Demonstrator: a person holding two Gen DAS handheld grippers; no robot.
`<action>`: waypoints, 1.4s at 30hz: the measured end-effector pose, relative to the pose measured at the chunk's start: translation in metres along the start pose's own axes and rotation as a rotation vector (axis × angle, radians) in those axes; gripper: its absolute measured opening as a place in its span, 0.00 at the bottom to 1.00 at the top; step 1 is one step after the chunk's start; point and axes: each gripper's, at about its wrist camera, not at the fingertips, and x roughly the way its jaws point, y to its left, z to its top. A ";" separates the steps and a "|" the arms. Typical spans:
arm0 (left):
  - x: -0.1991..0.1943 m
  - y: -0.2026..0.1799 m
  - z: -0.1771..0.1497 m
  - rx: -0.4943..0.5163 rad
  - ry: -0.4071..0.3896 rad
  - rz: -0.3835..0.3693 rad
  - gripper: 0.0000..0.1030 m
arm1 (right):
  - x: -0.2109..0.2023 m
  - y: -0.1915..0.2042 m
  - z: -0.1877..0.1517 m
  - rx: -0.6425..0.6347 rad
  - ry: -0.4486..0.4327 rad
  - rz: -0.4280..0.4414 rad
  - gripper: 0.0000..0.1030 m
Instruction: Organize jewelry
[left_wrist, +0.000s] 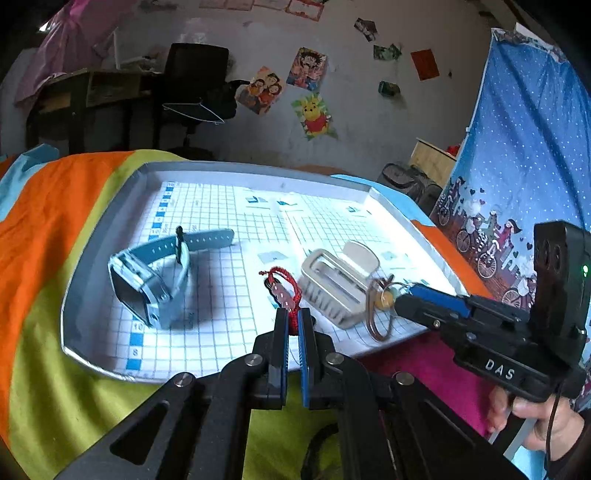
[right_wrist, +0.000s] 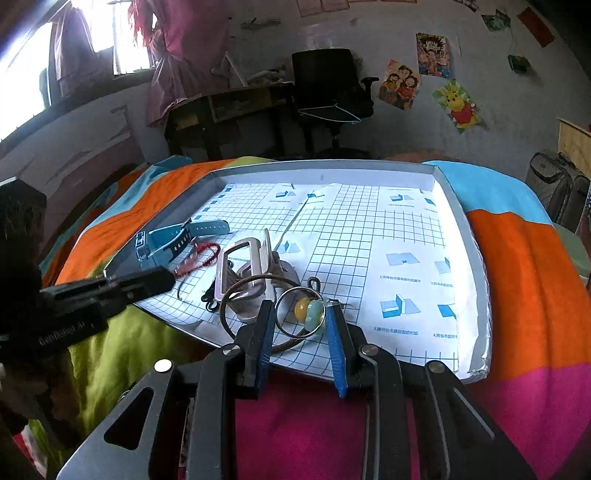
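My left gripper (left_wrist: 293, 317) is shut on a red braided cord bracelet (left_wrist: 284, 291), which stands up from its tips over the tray's near edge. The bracelet shows in the right wrist view (right_wrist: 199, 256) too. My right gripper (right_wrist: 301, 314) is around a thin metal ring with yellow and green beads (right_wrist: 308, 310); its pads touch the ring's sides. A larger bronze bangle (right_wrist: 243, 299) lies beside it. A blue smartwatch (left_wrist: 147, 273) lies at the tray's left. A silver rack-like organizer (left_wrist: 332, 284) sits mid-tray.
Everything rests in a shallow grey tray (left_wrist: 85, 258) lined with gridded paper, on a bed with an orange, green and pink blanket (left_wrist: 44, 229). A black cord (right_wrist: 210, 295) lies near the organizer. A desk and chair stand behind.
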 end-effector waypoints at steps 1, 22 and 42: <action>-0.001 0.000 0.000 0.001 0.003 0.006 0.05 | 0.000 0.000 0.001 0.003 0.003 -0.002 0.29; -0.146 -0.023 0.011 -0.099 -0.211 0.081 1.00 | -0.141 0.004 0.008 0.064 -0.243 -0.036 0.90; -0.326 -0.105 -0.055 0.051 -0.406 0.202 1.00 | -0.316 0.062 -0.058 0.018 -0.445 -0.026 0.99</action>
